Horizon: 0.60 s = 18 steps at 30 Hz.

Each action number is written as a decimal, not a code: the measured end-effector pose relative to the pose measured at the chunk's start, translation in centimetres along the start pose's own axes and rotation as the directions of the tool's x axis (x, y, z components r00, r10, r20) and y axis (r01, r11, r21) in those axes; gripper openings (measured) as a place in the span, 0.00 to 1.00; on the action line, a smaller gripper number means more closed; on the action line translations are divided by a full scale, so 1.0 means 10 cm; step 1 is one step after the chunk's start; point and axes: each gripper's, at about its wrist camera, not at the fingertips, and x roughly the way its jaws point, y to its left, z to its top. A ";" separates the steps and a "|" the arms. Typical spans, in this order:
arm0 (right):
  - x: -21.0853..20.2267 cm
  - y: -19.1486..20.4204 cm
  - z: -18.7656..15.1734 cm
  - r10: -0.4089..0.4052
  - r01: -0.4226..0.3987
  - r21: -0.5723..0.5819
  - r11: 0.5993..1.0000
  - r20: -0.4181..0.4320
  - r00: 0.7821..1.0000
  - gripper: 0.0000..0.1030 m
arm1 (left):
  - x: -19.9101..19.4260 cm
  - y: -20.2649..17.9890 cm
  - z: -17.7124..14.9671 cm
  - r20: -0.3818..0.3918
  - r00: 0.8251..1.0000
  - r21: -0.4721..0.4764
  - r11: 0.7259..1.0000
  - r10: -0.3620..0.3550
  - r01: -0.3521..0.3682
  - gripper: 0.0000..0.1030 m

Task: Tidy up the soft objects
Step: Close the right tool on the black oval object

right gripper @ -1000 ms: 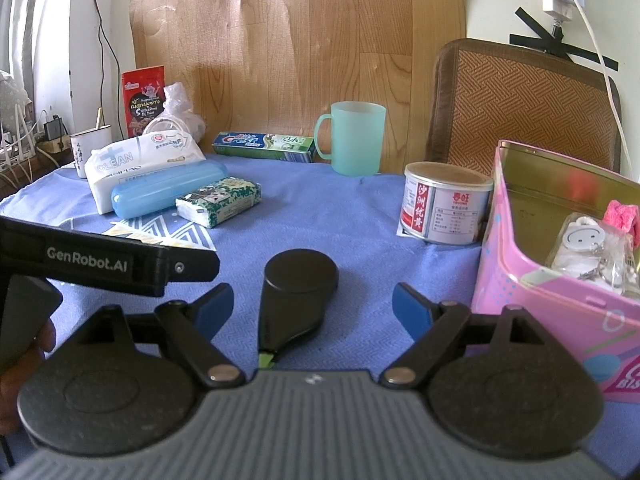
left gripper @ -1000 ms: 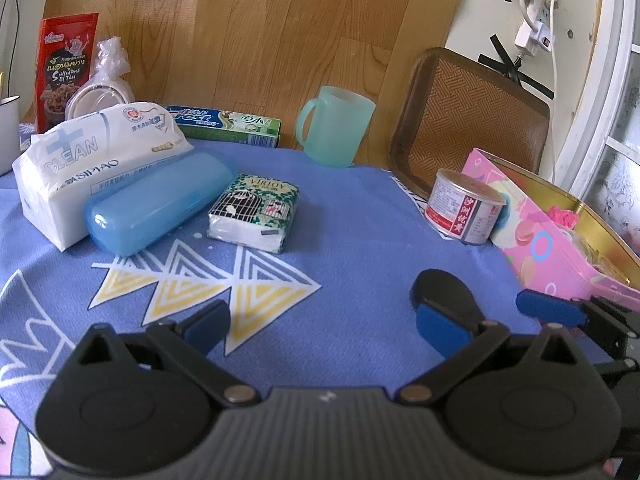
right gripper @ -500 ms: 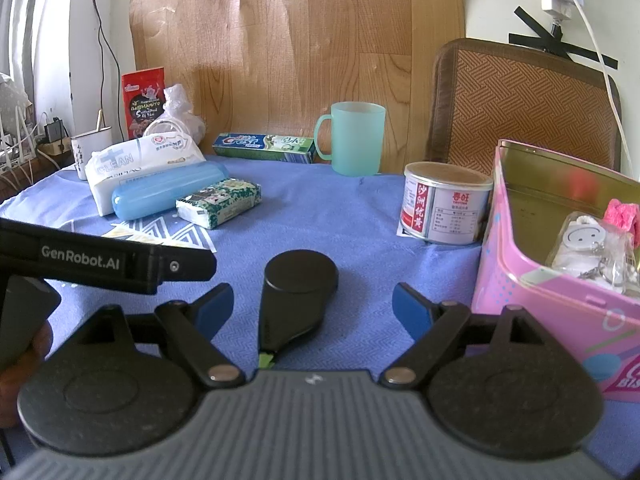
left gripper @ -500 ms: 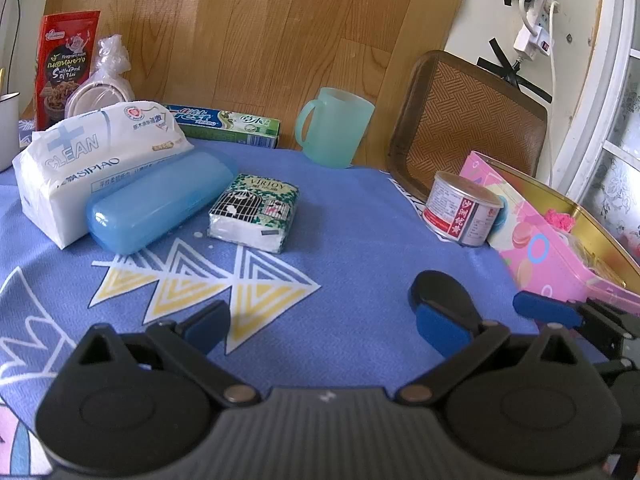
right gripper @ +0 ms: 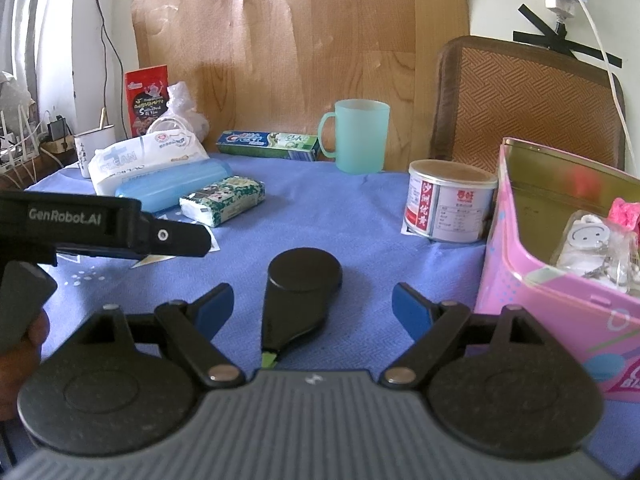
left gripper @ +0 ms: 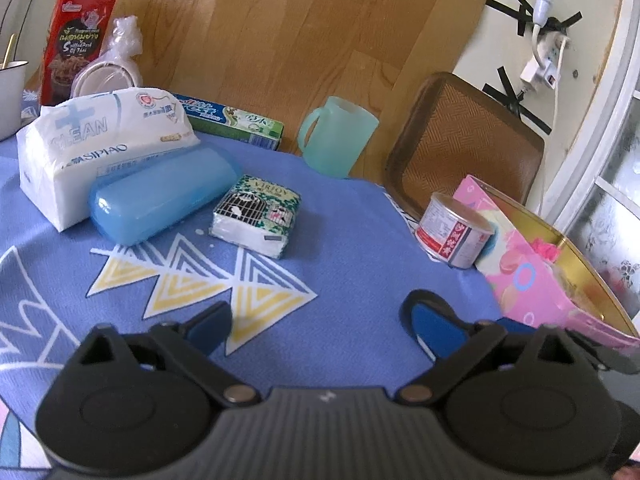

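Observation:
A white tissue pack (left gripper: 104,140) lies at the far left of the blue cloth, with a small birdcage-print tissue pack (left gripper: 256,216) nearer the middle. My left gripper (left gripper: 320,320) hovers low over the cloth, short of both; its jaws are closing with nothing between them. My right gripper (right gripper: 312,306) stands open beside an open pink tin (right gripper: 560,300). A black round-headed object (right gripper: 304,288) lies on the cloth between the right gripper's fingers, untouched by the pads. A pink fluffy item (right gripper: 624,212) sits inside the tin.
A blue hard case (left gripper: 160,196) leans on the white pack. A food can (left gripper: 452,236) stands by the tin. A green mug (left gripper: 336,140), toothpaste box (left gripper: 236,120), woven tray (left gripper: 460,148) and red snack packet (left gripper: 80,40) line the back.
The left gripper has rolled slightly and its fingers have drawn a little closer together. The right gripper and the objects on the cloth have not moved.

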 end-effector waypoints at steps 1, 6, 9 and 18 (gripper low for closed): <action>0.00 0.01 0.00 0.003 -0.003 -0.002 1.000 -0.001 1.000 0.85 | 0.00 -0.03 0.01 -0.010 1.000 0.008 1.000 -0.009 0.009 0.84; 0.07 0.03 0.00 0.020 -0.021 -0.017 1.000 -0.052 0.998 0.60 | 0.08 -0.22 0.08 -0.069 0.994 0.008 0.996 -0.089 0.089 0.79; 0.11 0.02 0.00 0.027 -0.027 -0.011 1.000 -0.073 0.997 0.42 | 0.25 -0.36 0.13 -0.147 0.982 0.005 0.992 -0.122 0.124 0.59; -0.37 -0.01 -0.06 -0.007 0.006 0.008 1.000 0.134 0.991 0.39 | 0.06 -0.91 0.25 -0.102 0.980 0.132 0.974 -0.174 0.186 0.35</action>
